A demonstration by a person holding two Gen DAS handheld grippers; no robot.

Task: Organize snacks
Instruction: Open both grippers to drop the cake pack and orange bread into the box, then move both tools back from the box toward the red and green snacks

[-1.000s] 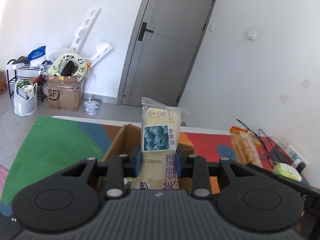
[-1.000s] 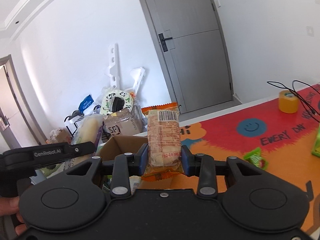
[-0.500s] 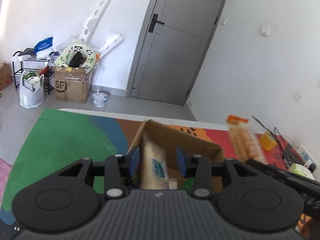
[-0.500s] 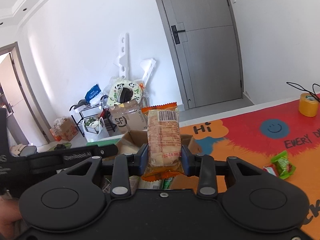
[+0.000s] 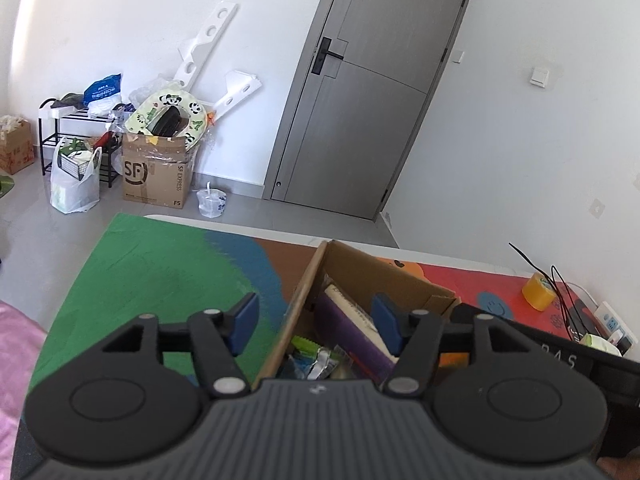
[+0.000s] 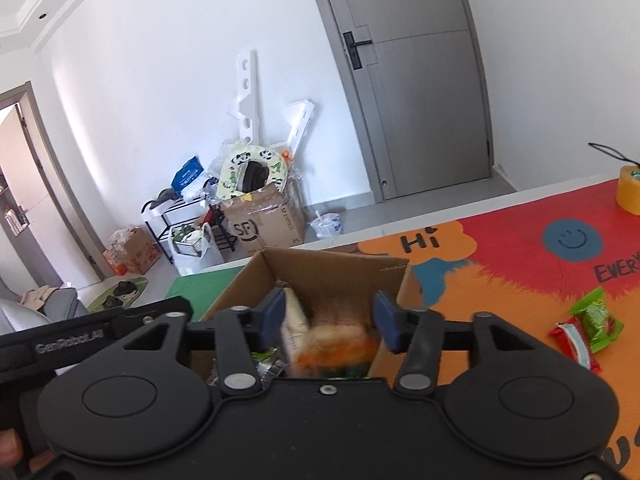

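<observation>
Both tools spread wide, holding nothing. Left tool [image 5: 314,322] hovers above the near-left wall of the cardboard box [image 5: 384,276] on the desk [image 5: 168,268]; right tool [image 6: 330,320] hangs over the box's open top. Inside: a pale packet with purple print [image 5: 352,320] leaning on edge, and a blurred orange packet [image 6: 336,344] apparently dropping in beside it. Loose snacks [image 6: 588,328] lie on the mat well to the right.

For a clean finish: lift straight up, keep the fingers off the box walls, avoid nudging the leaning packets. Then swing the right tool toward the green and red wrappers, approach low and flat, pinch across the narrow side.
</observation>
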